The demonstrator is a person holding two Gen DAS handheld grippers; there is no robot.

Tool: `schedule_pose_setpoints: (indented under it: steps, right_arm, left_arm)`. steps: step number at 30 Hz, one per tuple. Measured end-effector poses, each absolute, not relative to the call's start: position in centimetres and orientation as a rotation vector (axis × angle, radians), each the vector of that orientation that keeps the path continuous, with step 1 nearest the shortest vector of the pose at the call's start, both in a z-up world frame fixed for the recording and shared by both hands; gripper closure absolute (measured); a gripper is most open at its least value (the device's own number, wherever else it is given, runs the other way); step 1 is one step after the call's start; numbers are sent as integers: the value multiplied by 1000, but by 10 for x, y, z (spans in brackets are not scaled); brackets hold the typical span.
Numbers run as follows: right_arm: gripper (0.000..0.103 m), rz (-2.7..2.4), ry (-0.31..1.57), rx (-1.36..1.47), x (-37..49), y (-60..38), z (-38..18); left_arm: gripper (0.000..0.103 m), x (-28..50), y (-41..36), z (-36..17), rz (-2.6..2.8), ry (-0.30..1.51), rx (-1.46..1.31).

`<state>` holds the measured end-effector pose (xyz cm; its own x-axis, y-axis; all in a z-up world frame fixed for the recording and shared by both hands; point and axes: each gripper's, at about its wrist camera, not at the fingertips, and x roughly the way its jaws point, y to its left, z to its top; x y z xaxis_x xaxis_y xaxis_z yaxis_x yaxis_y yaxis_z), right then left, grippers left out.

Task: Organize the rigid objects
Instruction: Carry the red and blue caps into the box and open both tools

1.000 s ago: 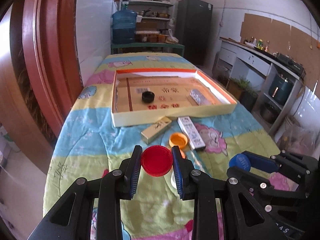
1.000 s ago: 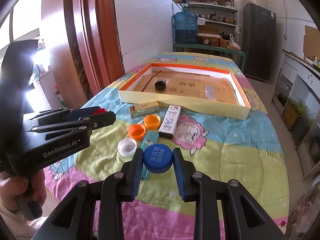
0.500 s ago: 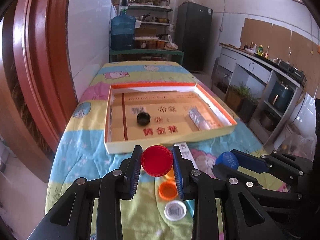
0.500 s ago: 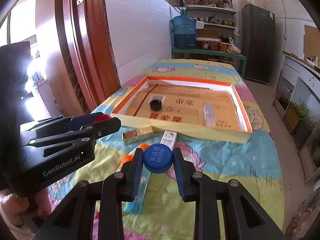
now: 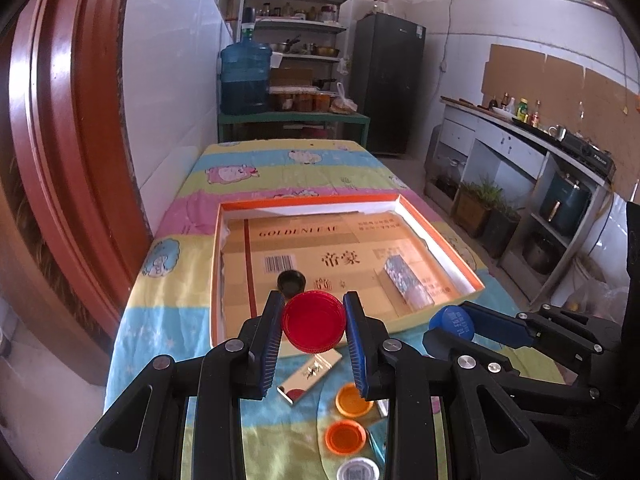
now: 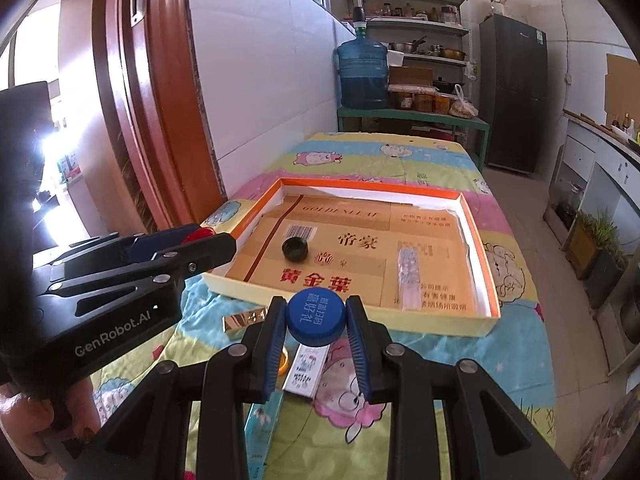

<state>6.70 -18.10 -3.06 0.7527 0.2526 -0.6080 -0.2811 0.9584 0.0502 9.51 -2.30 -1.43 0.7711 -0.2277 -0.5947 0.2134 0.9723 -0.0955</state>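
Left wrist view: your left tool [image 5: 313,322] pinches the round red plastic cap [image 5: 314,321]; your right tool [image 6: 316,318] pinches the blue printed cap [image 6: 316,317]. Ahead lies the shallow orange-rimmed cardboard tray [image 6: 478,248]. Release early and either cap could strike the rim and roll off.

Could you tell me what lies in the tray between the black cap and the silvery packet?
Nothing: in the right wrist view, only the tray's printed cardboard floor lies between the black cap and the silvery packet.
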Motion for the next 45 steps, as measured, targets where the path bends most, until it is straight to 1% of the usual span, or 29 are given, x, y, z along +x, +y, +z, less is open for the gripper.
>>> schedule_pose_setpoints:
  steps: [14,22,33,45]
  right_arm:
    - [72,278,663,-37,96,-188,-29]
    - [72,275,669,-42,119,-187,-31]
    - [72,266,704,-7,144,-197,-38]
    - [72,286,797,-45,172,-178,-76]
  left_arm:
    - [72,120,-27,-6,-237,635,-13]
    - [72,144,-21,-10,-212,652,-17]
    - [72,171,-2,-35,-189,727,-73]
    - [72,194,-7,-78,-161,839,-50]
